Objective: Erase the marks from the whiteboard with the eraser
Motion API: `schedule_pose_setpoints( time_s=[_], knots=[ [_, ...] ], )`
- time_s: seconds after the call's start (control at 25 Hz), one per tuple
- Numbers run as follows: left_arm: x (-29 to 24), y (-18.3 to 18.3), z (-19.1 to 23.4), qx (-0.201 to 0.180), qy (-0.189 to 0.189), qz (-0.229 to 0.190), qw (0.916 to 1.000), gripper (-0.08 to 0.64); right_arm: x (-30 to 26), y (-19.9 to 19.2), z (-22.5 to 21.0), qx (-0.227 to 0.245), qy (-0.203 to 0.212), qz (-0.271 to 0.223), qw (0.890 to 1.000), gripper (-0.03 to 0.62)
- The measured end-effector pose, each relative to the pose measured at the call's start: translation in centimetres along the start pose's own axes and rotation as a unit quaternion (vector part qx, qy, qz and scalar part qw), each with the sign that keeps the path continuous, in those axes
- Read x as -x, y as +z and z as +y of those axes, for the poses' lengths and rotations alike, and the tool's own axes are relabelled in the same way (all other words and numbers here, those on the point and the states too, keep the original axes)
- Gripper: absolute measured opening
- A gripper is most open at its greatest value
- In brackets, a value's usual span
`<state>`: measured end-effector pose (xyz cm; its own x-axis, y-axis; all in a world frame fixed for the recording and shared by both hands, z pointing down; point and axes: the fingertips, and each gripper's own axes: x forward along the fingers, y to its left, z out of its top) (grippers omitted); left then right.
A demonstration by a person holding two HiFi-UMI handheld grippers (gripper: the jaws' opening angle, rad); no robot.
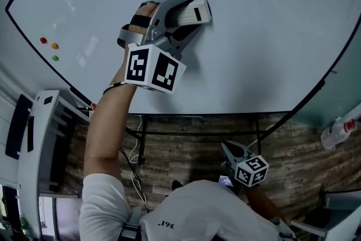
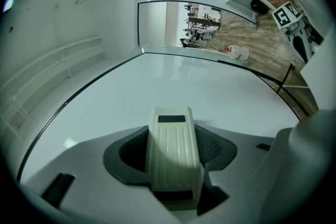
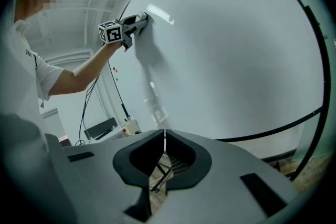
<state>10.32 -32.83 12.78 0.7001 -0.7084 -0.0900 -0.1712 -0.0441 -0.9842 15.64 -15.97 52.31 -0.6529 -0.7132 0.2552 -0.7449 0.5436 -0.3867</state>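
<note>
Whiteboard looks clean; left gripper, approx 11 o'clock, clamps eraser; right gripper closed, empty. Risk: uneven press could twist eraser out of jaws.

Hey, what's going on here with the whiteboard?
A person is working on the whiteboard. The left gripper is clamped on a cream eraser and holds it against the board. The right gripper hangs low, jaws together, holding nothing. No marks show around the eraser; three small coloured dots sit near the board's left edge.
</note>
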Motion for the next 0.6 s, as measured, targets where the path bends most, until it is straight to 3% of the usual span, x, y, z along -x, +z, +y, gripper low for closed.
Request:
schedule_pose_setpoints(
  time_s=[0.6],
  knots=[
    [0.7, -1.5, -8.1, 0.024, -0.049, 0.010, 0.9984, 0.256, 0.4, -0.6, 0.3, 0.000, -0.004, 0.010, 1.000, 0.026]
  ],
)
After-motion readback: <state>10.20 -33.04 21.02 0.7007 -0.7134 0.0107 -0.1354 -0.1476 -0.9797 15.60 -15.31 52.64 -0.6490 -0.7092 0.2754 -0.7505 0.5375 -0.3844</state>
